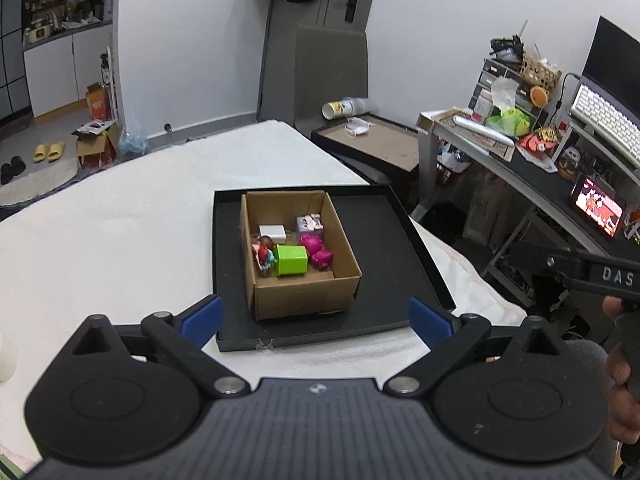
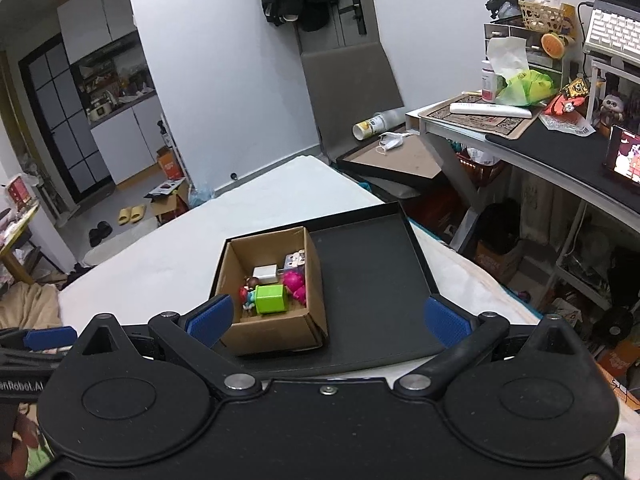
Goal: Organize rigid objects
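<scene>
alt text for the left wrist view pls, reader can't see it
An open brown cardboard box sits on a shallow black tray on a white-covered surface, holding a lime-green cube, a magenta toy figure and a small white block. The left gripper, fingers apart and empty, hangs before the tray.

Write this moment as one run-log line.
left gripper: open, empty | right gripper: open, empty | cardboard box: on black tray, holds green cube, pink figure, white block

The right tool (image 2: 328,320) hangs wide apart and empty above a black tray (image 2: 372,280), where a cardboard box (image 2: 276,332) holds a green cube (image 2: 272,298) and small toys.
</scene>
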A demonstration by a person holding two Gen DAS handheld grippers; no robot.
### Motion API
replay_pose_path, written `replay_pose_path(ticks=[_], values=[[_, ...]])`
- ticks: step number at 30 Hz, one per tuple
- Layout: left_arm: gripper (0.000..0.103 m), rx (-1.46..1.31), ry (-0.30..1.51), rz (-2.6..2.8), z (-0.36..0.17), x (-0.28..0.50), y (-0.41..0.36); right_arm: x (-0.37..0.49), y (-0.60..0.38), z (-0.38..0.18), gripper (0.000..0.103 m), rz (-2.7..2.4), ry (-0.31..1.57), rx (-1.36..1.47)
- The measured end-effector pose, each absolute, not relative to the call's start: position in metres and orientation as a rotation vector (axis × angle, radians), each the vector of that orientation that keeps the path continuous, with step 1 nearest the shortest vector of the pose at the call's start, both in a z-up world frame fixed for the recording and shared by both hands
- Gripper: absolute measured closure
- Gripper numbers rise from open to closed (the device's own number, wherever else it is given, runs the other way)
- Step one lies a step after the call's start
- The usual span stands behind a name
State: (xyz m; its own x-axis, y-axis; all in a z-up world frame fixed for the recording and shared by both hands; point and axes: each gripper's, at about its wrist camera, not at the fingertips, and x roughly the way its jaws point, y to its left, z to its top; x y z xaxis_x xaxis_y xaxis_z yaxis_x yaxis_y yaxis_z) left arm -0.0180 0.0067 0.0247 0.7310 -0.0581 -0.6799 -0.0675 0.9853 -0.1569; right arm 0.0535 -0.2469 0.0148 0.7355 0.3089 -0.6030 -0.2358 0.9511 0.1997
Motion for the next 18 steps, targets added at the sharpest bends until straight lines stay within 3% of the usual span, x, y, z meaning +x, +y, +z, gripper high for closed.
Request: replay_pose_path(ticks=[18], values=[[0.002,-0.174,0.732,0.029,0.034,-0.042,0.000,0.026,-0.255,0.019,0.000,0.360,0.654,0.067]])
